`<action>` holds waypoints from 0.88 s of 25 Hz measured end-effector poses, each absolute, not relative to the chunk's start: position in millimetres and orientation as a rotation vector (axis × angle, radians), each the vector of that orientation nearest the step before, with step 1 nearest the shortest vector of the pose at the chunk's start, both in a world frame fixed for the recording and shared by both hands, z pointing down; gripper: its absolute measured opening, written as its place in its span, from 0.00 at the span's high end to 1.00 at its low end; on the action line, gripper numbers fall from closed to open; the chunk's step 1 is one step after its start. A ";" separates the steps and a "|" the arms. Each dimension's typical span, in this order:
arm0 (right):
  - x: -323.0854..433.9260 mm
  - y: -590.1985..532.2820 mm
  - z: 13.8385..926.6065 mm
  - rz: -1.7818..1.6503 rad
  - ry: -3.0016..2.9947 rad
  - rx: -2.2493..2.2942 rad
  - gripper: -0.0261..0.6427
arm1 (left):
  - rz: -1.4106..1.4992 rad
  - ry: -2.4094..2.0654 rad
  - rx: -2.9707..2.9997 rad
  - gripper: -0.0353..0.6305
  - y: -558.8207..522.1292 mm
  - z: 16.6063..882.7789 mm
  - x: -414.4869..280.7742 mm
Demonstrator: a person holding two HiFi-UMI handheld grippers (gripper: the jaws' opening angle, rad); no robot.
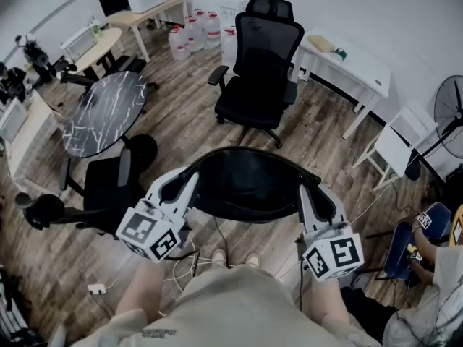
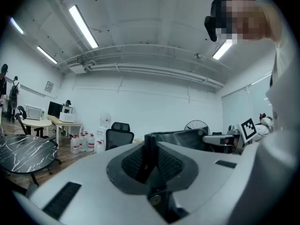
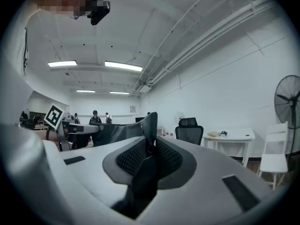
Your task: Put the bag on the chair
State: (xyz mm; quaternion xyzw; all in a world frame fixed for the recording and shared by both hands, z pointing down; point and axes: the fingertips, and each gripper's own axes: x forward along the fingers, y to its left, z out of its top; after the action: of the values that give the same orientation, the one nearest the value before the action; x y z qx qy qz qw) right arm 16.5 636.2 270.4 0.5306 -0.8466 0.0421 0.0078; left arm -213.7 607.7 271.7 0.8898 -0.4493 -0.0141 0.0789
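A black bag point(image 1: 246, 185) hangs stretched wide open between my two grippers, over the wooden floor in front of me. My left gripper point(image 1: 189, 176) is shut on the bag's left rim point(image 2: 150, 146), which stands as a thin black strip between the ribbed pads. My right gripper point(image 1: 304, 188) is shut on the right rim point(image 3: 150, 130) in the same way. The black office chair point(image 1: 259, 78) stands beyond the bag, apart from it, with its seat facing me; it also shows small in the left gripper view as the chair point(image 2: 117, 135) and in the right gripper view as the chair point(image 3: 189, 131).
A round marble-top table point(image 1: 101, 114) and a second black chair point(image 1: 101, 186) stand to the left. A white desk point(image 1: 347, 63) and a white folding chair point(image 1: 394, 147) are at the right, with a fan point(image 1: 450, 114). Water bottles point(image 1: 192, 33) line the far wall. A seated person point(image 1: 434, 266) is at lower right.
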 end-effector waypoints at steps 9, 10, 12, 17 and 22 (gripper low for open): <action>47.7 639.3 269.1 0.156 -2.664 1.658 0.84 | -0.055 -1.359 2.678 0.87 613.5 264.0 -183.2; 52.0 639.2 268.4 0.159 -2.664 1.658 0.84 | -0.050 -1.360 2.679 0.87 613.2 263.1 -178.8; 59.4 639.4 268.7 0.173 -2.663 1.653 0.84 | -0.043 -1.359 2.676 0.87 613.2 262.8 -171.5; 73.3 638.8 275.1 0.202 -2.664 1.640 0.84 | -0.018 -1.346 2.652 0.87 613.8 270.6 -157.9; 91.1 638.0 281.4 0.230 -2.675 1.647 0.84 | -0.009 -1.358 2.651 0.87 615.4 274.4 -140.9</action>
State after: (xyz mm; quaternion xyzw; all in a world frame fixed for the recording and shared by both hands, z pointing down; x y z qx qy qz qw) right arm 91.1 638.0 281.4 0.5230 -0.8492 0.0729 -0.0043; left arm -140.9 615.4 274.4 0.8870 -0.4545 -0.0029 0.0815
